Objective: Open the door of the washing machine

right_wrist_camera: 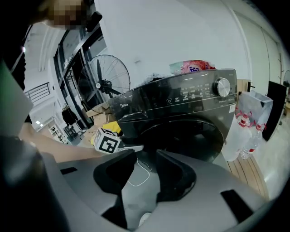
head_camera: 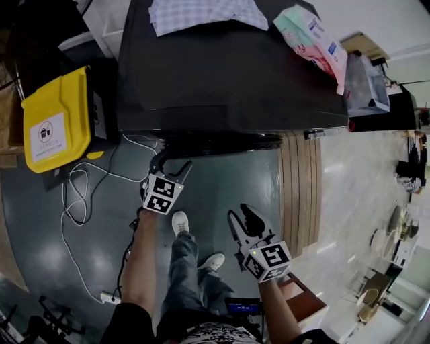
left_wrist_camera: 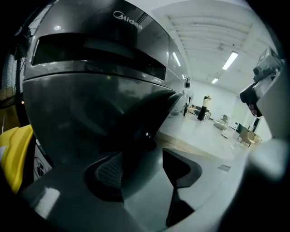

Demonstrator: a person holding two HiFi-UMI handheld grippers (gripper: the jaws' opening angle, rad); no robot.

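The black front-loading washing machine (head_camera: 228,67) stands ahead of me, its round door (head_camera: 222,142) bulging toward me and closed. My left gripper (head_camera: 170,164) is at the door's left edge. In the left gripper view the left gripper (left_wrist_camera: 142,167) is open wide, and the door's dark rim (left_wrist_camera: 145,122) runs down between the jaws, close to the left pad (left_wrist_camera: 108,174). My right gripper (head_camera: 240,213) hangs farther back over the floor, apart from the machine. The right gripper (right_wrist_camera: 145,167) is open, with only floor and a cable between the jaws, and faces the door (right_wrist_camera: 190,136).
A yellow bin (head_camera: 57,121) stands left of the machine, with a white cable (head_camera: 74,201) and a power strip (head_camera: 111,297) on the floor. On the machine's top lie a checked cloth (head_camera: 201,13) and a pink-green packet (head_camera: 312,37). A wooden platform (head_camera: 299,195) lies right.
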